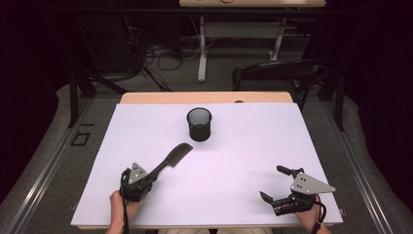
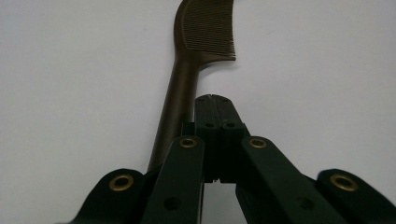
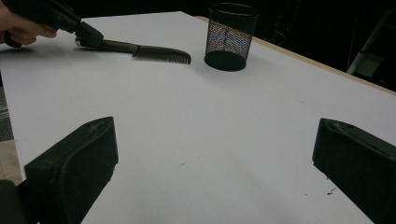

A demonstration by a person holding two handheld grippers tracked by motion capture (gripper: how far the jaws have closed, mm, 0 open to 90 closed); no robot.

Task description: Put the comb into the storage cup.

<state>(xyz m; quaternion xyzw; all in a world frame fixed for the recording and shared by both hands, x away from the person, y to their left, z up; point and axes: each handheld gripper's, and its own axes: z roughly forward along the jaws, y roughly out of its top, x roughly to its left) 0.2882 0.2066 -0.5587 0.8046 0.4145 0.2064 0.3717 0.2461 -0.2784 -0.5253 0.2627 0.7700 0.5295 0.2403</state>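
Bright, even light on the white table (image 1: 243, 185); dark surroundings, soft shadows, slight blur.

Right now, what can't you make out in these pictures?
- Comb handle end: left gripper view, behind the left gripper, whose jaws meet beside the handle; a grip cannot be confirmed.
- Mesh cup contents: high view, interior too dark.
- Right gripper body: right gripper view, cut off by the bottom edge.

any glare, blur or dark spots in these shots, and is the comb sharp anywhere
High view: the white table is evenly lit without glare, its surroundings nearly black, and the comb is small but clear. Left gripper view: the comb's teeth are sharp, while the near gripper body is soft. Right gripper view: the mesh cup and comb look slightly soft, the close fingers blurred, the background dark.
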